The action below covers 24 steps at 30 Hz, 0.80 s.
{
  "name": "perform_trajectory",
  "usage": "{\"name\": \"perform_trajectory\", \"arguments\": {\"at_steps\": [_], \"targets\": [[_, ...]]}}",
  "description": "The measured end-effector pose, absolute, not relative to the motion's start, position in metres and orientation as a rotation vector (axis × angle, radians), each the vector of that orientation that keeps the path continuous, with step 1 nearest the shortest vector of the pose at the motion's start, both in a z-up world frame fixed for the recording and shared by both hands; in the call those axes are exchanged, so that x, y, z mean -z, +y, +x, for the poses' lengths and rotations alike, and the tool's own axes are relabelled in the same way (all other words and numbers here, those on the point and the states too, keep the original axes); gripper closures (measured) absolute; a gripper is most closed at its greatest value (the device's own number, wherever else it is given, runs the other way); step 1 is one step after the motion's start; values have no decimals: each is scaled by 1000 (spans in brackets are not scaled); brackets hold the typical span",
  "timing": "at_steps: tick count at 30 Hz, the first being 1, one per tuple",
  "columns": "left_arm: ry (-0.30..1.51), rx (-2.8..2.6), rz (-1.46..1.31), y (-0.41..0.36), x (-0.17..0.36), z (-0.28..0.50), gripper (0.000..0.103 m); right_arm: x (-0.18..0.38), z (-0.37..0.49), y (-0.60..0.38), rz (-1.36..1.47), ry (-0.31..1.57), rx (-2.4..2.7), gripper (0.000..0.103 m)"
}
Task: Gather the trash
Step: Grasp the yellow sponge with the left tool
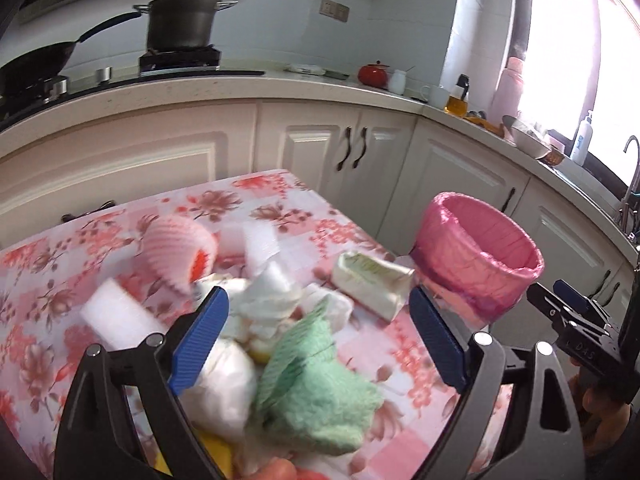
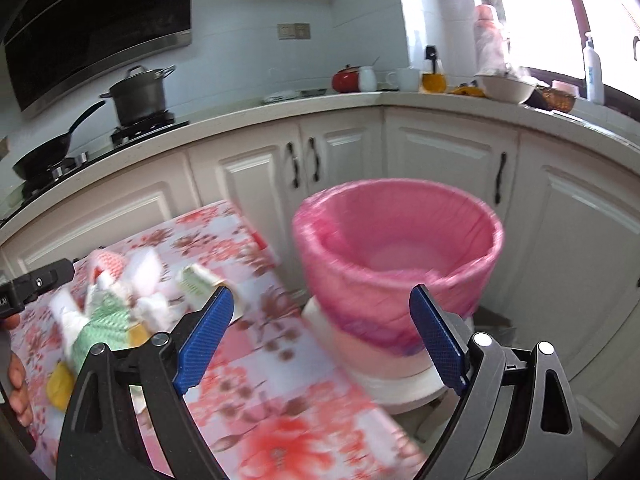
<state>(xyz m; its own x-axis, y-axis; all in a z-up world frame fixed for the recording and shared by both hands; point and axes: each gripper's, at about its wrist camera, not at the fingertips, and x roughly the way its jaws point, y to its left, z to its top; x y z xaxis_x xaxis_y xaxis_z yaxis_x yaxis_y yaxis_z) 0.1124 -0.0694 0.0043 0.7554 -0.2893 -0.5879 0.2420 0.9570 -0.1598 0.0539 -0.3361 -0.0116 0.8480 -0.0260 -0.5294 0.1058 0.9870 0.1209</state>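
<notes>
I am standing in a kitchen with white cabinets (image 2: 256,184), in front of a small table (image 1: 60,264) under a pink flowered cloth. The trash is lying in a heap near the middle of the table: a green cloth (image 1: 316,392), white crumpled tissues (image 1: 268,300), a white foam block (image 1: 116,316), a pink foam net (image 1: 176,252) and a flat cream packet (image 1: 372,284). Printing is showing on the packet, but it is too blurred to read.

My left gripper (image 1: 320,340) is hanging over the heap with its jaws standing wide and not pressing on anything; the green cloth and tissues are lying between and under them, so I judge I am choosing a piece to grasp. My right gripper (image 2: 320,340) is also spread wide and holding nothing, and it is pointing toward the bin (image 2: 400,248).

The bin is standing just beside the table's right edge, lined with a pink bag folded over the rim, probably so that pieces can travel a short way. It is looking empty inside.

Behind, a pot (image 1: 182,20) and a pan (image 1: 32,60) are sitting on the stove. A short mark is showing on the right gripper's body, but I cannot read it surely.
</notes>
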Motion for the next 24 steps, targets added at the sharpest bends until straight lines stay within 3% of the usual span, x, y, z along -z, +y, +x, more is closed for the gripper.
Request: {"name": "perform_trajectory", "arguments": {"at_steps": [15,24], "targets": [[797,207,-106,13,54,64,16,42,50,-237,67,652,-127,18],[863,227,-89,13,75,65,25,44,53,-218,35,665,-170,18]]}}
